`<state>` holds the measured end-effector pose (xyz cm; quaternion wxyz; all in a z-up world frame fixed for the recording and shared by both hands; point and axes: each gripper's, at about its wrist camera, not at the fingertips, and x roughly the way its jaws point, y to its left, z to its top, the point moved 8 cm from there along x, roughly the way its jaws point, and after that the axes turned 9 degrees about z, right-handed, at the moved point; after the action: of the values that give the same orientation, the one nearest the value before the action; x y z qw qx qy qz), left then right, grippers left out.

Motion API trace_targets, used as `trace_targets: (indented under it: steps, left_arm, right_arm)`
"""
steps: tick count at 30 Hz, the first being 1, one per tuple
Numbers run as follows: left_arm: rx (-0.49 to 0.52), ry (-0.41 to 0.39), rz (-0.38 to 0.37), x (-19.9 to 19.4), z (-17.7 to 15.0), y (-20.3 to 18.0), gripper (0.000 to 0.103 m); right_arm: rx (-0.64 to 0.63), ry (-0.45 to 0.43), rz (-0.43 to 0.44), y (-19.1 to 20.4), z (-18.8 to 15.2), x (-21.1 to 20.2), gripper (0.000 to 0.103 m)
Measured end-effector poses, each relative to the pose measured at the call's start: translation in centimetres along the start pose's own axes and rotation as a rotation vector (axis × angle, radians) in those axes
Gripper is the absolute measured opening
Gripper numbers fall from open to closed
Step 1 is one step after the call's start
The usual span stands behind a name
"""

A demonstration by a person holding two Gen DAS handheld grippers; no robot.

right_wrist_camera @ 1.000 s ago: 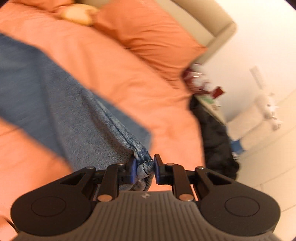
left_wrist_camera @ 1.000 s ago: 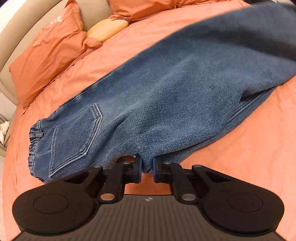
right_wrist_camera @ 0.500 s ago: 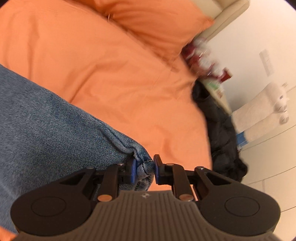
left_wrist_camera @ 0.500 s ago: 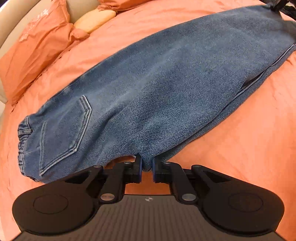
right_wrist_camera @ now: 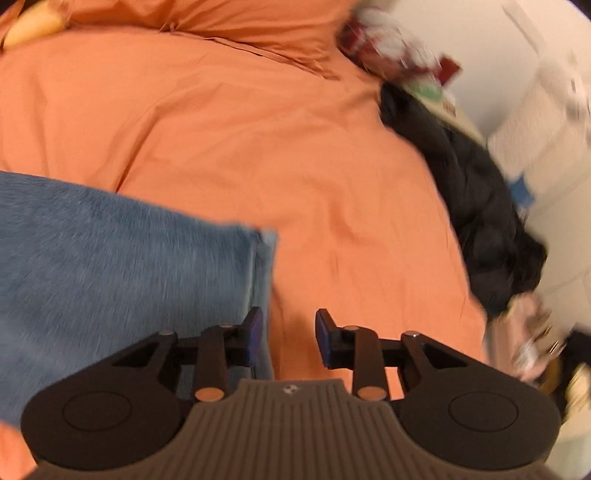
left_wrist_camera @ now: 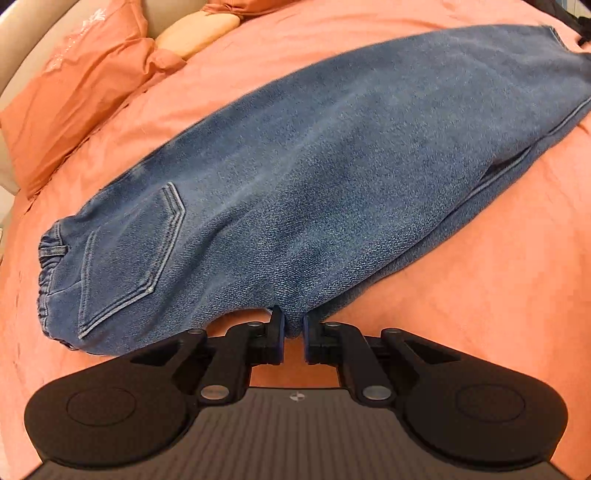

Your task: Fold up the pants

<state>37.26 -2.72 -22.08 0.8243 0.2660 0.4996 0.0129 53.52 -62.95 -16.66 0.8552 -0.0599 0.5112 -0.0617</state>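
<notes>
Blue denim pants [left_wrist_camera: 314,177] lie folded lengthwise on the orange bedsheet [left_wrist_camera: 480,295], waistband at the left and back pocket [left_wrist_camera: 125,258] facing up. My left gripper [left_wrist_camera: 293,332] is shut on the near edge of the pants at the crotch. In the right wrist view the leg hem [right_wrist_camera: 262,258] lies flat on the bed. My right gripper [right_wrist_camera: 288,338] is open and empty, its left fingertip [right_wrist_camera: 253,332] just over the hem's corner, the right one over bare sheet.
Orange pillows [left_wrist_camera: 74,92] and a beige cushion [left_wrist_camera: 199,33] lie at the head of the bed. A black garment [right_wrist_camera: 469,206] hangs over the bed's right edge beside a cluttered nightstand [right_wrist_camera: 406,66]. White wall and cupboards stand beyond.
My right gripper has opened and let go of the leg hem, which now lies flat on the bed. The left gripper keeps its hold; the pants have settled flatter.
</notes>
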Motion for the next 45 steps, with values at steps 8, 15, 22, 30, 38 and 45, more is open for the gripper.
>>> trace_targets:
  steps: [8, 15, 22, 30, 38, 45]
  left_arm:
    - [-0.101, -0.009, -0.003, -1.4, 0.4, 0.9, 0.007]
    - [-0.156, -0.002, 0.001, -1.6, 0.3, 1.4, 0.007]
    - [-0.215, 0.007, 0.015, -2.9, -0.1, 2.7, 0.000]
    - [-0.300, 0.098, -0.023, -0.3, -4.8, 4.1, 0.000]
    - [-0.482, 0.013, -0.207, -1.7, -4.3, 5.7, 0.028]
    - [-0.332, -0.037, -0.084, -1.8, -5.6, 8.8, 0.039]
  right_arm:
    - [0.401, -0.075, 0.255, -0.8, -7.9, -3.4, 0.037]
    - [0.755, -0.143, 0.378, -1.7, -9.7, -0.1, 0.028]
    - [0.675, -0.181, 0.309, -1.5, -8.0, -3.2, 0.002]
    - [0.637, -0.083, 0.212, -0.3, -10.0, 0.7, 0.002]
    - [0.454, -0.051, 0.153, 3.6, -10.4, -3.2, 0.011]
    - [0.266, -0.001, 0.358, 16.8, -11.7, -5.9, 0.013]
